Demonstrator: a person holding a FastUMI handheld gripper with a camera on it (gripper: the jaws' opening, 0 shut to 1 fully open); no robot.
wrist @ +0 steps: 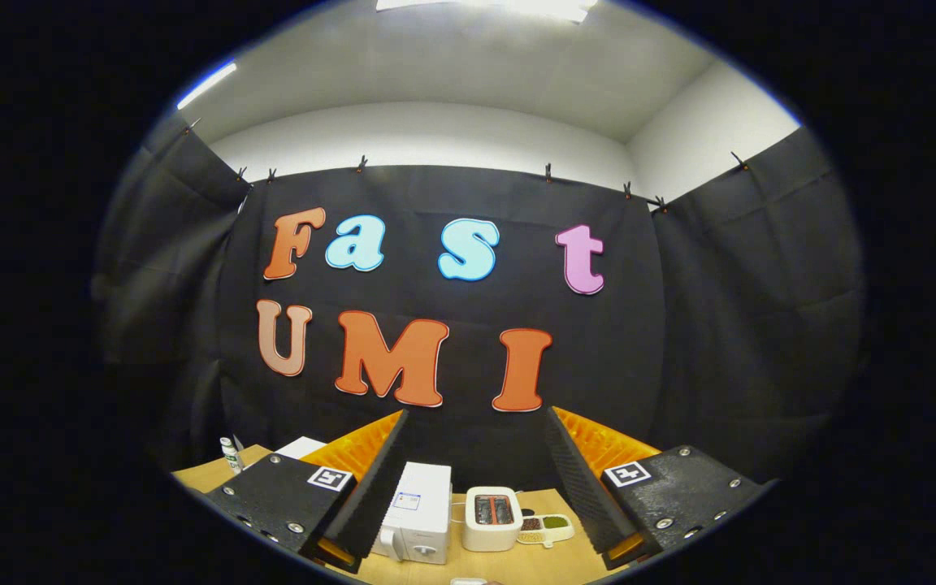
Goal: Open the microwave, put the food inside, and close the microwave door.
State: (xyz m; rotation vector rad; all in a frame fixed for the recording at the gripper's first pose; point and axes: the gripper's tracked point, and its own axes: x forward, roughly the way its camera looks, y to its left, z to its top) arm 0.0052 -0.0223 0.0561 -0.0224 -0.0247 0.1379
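- Nearest the camera, the gripper [476,487] hangs high above a wooden table [533,561], its two fingers spread wide with nothing between them.
- Below and between the fingers stands a white microwave [418,513], seen from above; its door looks closed, with a knob low on the front beside the left finger.
- Just right of it sits a cream toaster [492,517] with two slots, and touching or just beside that a small white dish of food [545,528] with green and brown portions.
- Whether food already lies inside the microwave cannot be told, so a closed door here fits either an early or a late stage.
- Judging by looks, the microwave is stiff and heavy enough to stay put if its door is pulled at the edge or handle; the handle itself is too small to make out.
- Likely light and slippery, the dish could spill if tilted; its rim seems the best place to grip.
- A small white bottle [230,455] stands well off beyond the left finger.
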